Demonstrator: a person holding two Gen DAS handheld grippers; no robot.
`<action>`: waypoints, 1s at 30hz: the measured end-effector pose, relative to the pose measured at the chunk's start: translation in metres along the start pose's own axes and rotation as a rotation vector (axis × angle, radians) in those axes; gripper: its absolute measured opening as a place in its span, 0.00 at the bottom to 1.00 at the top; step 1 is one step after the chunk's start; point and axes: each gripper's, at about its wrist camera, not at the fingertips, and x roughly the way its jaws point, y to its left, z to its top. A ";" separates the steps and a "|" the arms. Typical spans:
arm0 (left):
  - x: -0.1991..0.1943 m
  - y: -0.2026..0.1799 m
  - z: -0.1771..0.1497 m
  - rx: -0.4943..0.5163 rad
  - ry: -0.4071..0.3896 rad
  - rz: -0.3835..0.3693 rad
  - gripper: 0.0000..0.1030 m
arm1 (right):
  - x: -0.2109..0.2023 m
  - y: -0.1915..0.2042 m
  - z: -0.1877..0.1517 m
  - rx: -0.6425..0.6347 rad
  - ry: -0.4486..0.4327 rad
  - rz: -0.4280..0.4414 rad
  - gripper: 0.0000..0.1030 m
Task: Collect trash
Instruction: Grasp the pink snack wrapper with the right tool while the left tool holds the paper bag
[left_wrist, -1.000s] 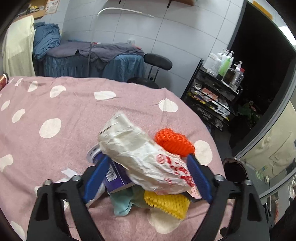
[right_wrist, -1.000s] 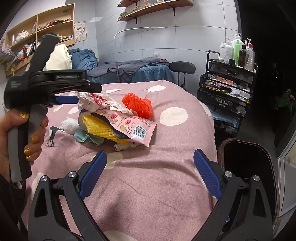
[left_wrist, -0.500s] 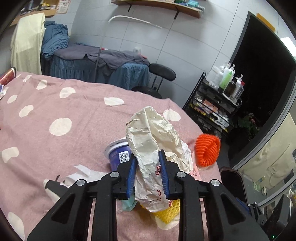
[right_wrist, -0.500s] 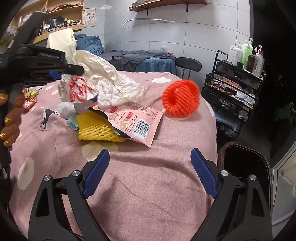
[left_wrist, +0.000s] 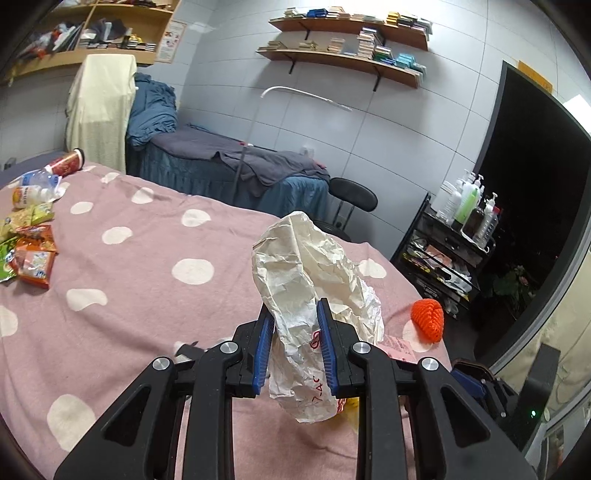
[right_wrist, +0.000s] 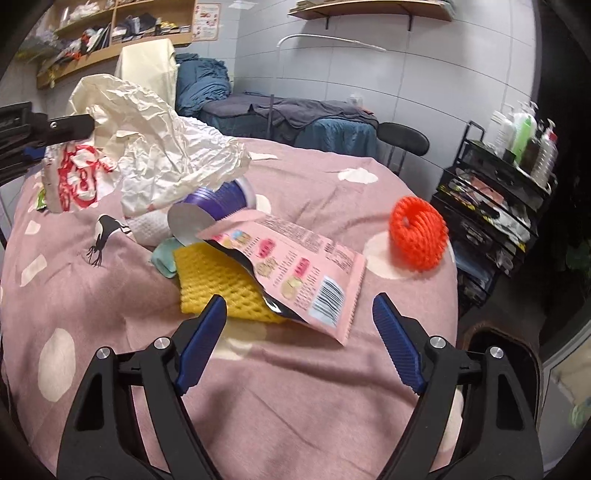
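Trash heaped on pink polka-dot bed, one piece already picked.

Left wrist view: left gripper, jaws narrow, clamped on crumpled white paper bag, bag lifted clear of bed. Orange mesh ring far right near bed edge. More wrappers and bottles far left.

Right wrist view: right gripper, jaws wide and closing, nothing between them yet. Just beyond: pink snack wrapper lying over yellow foam net, purple cup behind, same bag hanging at left. Dark bin at right, beside bed.

Step in hand, by judgement: carrying bag off while lining up on wrapper. Next: ease forward, pinch wrapper edge, avoid dragging foam net.
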 end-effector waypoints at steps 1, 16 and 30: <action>-0.002 0.003 -0.002 -0.005 0.000 0.004 0.24 | 0.003 0.003 0.003 -0.014 0.004 -0.003 0.78; -0.013 0.024 -0.023 -0.039 0.026 0.027 0.24 | 0.059 0.038 0.033 -0.218 0.088 -0.092 0.29; -0.032 0.008 -0.034 -0.002 -0.005 -0.006 0.24 | -0.012 0.004 0.029 -0.056 -0.112 -0.057 0.02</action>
